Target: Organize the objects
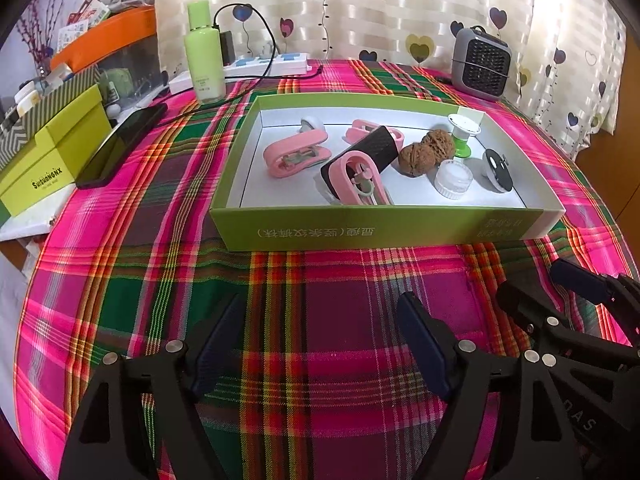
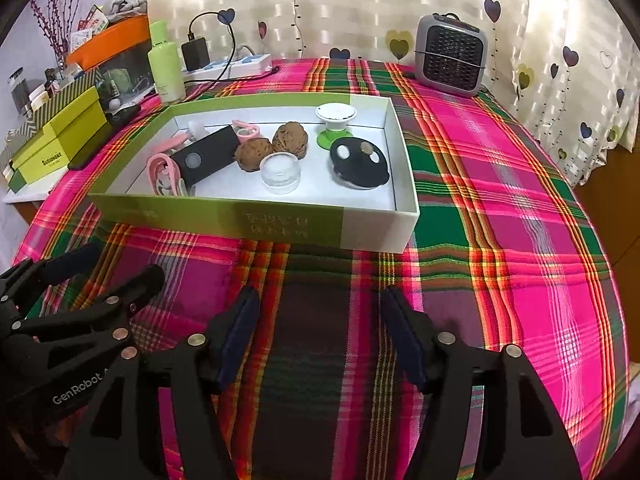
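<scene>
I hold both tongs above the plaid cloth [image 1: 320,320] covering the bench, on the near side of the green shallow box [image 1: 384,224]. The left tongs [image 1: 320,344] are spread wide with nothing between the pads; only cloth shows in the gap. The right tongs [image 2: 320,336] are also spread, a little less widely, and grip nothing. Each pair appears at the edge of the other camera's view, so the two sit side by side and close together. The box rests flat on the cloth, open at the top, with a white interior. Inside it, from the left: three pink clip-shaped pieces [image 1: 296,152], a black rectangular block [image 1: 362,152] leaning across one of them, two walnuts [image 1: 426,150] touching each other, a small clear jar with a white cap [image 1: 452,178] just in front of the walnuts, a white-topped stand on a green base [image 1: 462,132] toward the far wall, and a black round lid with pale spots [image 1: 498,168] nearest the right wall. Behind the box I read a green bottle [image 1: 204,52] standing upright, a white power strip [image 1: 264,64] with a black cable plugged in, and a grey grille-fronted heater [image 1: 482,62] at the far right. A dark phone [image 1: 120,144] lies flat to the left, beside a yellow-green carton [image 1: 48,160].
</scene>
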Motion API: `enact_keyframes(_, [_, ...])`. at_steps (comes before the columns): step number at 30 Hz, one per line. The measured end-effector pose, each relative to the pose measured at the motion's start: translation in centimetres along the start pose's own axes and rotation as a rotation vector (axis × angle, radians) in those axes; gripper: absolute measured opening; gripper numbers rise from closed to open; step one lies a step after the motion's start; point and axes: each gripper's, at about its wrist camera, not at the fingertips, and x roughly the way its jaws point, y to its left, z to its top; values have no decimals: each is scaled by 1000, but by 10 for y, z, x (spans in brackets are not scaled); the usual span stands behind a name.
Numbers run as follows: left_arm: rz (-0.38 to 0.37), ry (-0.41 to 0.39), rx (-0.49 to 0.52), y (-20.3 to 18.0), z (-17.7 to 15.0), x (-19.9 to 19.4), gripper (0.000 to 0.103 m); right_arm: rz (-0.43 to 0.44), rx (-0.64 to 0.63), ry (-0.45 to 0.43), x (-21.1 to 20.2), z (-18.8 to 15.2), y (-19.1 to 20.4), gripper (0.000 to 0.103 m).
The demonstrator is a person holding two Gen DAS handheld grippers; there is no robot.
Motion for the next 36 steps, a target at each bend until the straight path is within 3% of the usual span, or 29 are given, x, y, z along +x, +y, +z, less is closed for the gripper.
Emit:
enact_keyframes(7, [-3, 3, 3, 0, 0, 1, 82, -37, 39, 7, 3, 3, -8, 72])
enact_keyframes(36, [-5, 3, 2, -2, 1, 2, 84, -38, 43, 9, 4, 5, -9, 74])
